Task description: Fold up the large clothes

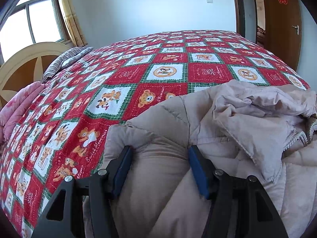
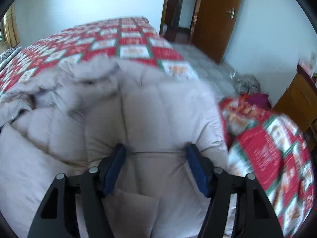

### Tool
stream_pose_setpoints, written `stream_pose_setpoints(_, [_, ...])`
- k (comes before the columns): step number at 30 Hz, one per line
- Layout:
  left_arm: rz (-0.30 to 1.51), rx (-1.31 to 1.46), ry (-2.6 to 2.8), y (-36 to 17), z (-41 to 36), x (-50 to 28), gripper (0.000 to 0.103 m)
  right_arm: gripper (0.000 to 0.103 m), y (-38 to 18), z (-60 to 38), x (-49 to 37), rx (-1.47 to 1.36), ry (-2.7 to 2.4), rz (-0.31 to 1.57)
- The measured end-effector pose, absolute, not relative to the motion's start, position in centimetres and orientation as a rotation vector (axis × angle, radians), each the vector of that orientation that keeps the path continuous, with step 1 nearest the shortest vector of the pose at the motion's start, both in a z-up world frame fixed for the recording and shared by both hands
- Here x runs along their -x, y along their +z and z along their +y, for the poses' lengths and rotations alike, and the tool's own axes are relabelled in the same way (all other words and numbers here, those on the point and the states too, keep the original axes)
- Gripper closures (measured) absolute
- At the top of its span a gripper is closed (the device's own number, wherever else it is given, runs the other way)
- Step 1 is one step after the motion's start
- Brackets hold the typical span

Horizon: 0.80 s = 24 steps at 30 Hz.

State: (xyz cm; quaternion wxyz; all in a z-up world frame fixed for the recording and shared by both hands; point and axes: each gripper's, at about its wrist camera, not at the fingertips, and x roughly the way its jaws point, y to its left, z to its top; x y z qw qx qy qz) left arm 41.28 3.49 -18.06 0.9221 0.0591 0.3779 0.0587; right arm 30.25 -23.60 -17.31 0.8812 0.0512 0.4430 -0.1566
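A pale beige padded coat [image 1: 227,119] lies rumpled on the near part of the bed, over a red, white and green bear-print cover [image 1: 158,59]. My left gripper [image 1: 159,154] is shut on a thick roll of the coat at its left edge, which bulges between the blue pads [image 1: 122,168]. In the blurred right wrist view the coat [image 2: 158,99] fills the middle. My right gripper [image 2: 155,150] is shut on a puffy fold of it, with a seam stretched between its pads [image 2: 195,168]. The bed cover [image 2: 118,39] shows beyond and to the right.
A folded pink quilt [image 1: 17,107], a striped pillow [image 1: 65,59] and a round headboard [image 1: 25,63] are at the bed's left end. Right of the bed are grey floor, a heap of cloth [image 2: 247,83], a wooden cabinet [image 2: 297,99] and a brown door [image 2: 216,19].
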Motion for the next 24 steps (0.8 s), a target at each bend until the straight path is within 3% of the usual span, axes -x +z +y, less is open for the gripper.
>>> stream_pose_setpoints(15, [0.83, -0.11, 0.064, -17.1, 4.5, -40.4, 0.041, 0.024, -16.7, -23.2, -30.8, -0.074, -0.384, 0.879])
stream_pose_setpoints(19, [0.756, -0.007, -0.072, -14.0, 7.1, -35.3, 0.041, 0.028, -11.8, -22.5, -24.8, -0.08, -0.269, 0.732])
stream_pose_setpoints(24, [0.699, 0.038, -0.154, -12.0, 9.0, -28.5, 0.041, 0.026, -9.3, -21.6, -18.4, -0.022, -0.209, 0.719])
